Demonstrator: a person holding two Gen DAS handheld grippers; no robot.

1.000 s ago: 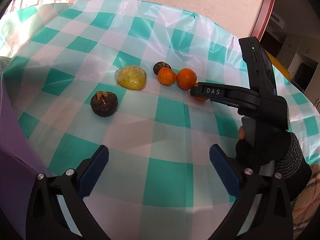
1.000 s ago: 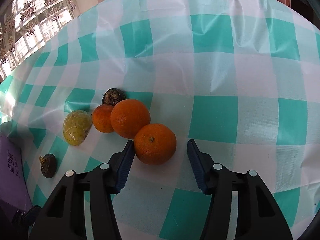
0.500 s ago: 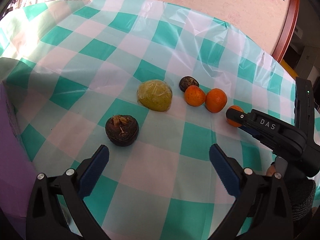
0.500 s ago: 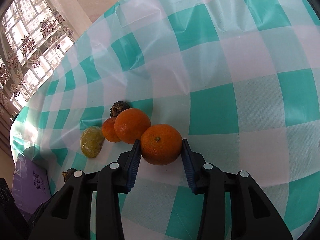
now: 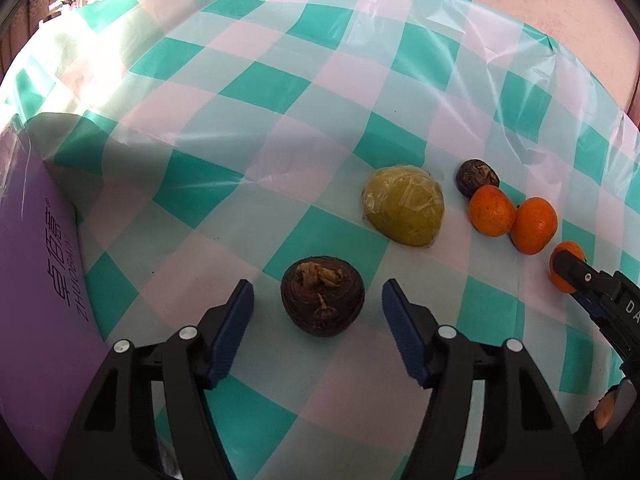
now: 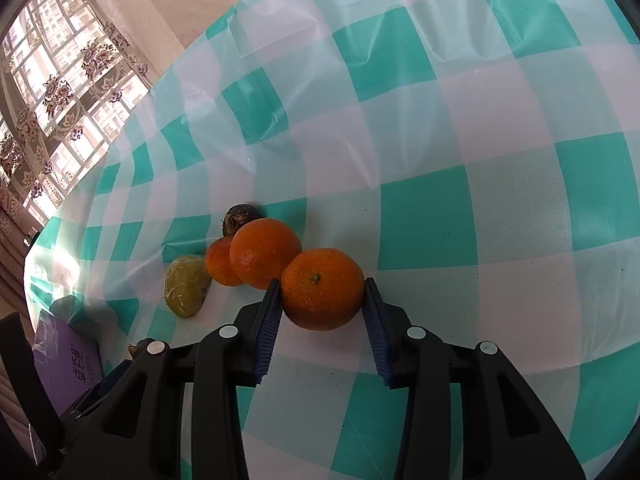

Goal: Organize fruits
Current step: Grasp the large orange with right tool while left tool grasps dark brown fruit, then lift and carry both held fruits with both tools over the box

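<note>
Right gripper [image 6: 323,300] clamps one of three oranges [image 6: 322,288]; left gripper [image 5: 318,303], open, straddles one of two water chestnuts [image 5: 322,295].

I see the dark brown round water chestnut [image 5: 322,301] between my left gripper's [image 5: 318,308] fingers, the plastic-wrapped yellow-green fruit [image 5: 404,210] behind it, three round oranges [image 5: 534,231] lined rightward.

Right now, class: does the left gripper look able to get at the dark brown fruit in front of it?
Probably yes. The left gripper is open, its blue pads either side of the dark brown fruit with gaps on both sides. Nothing lies between them on the tablecloth; the wrapped yellow fruit sits well beyond.
</note>
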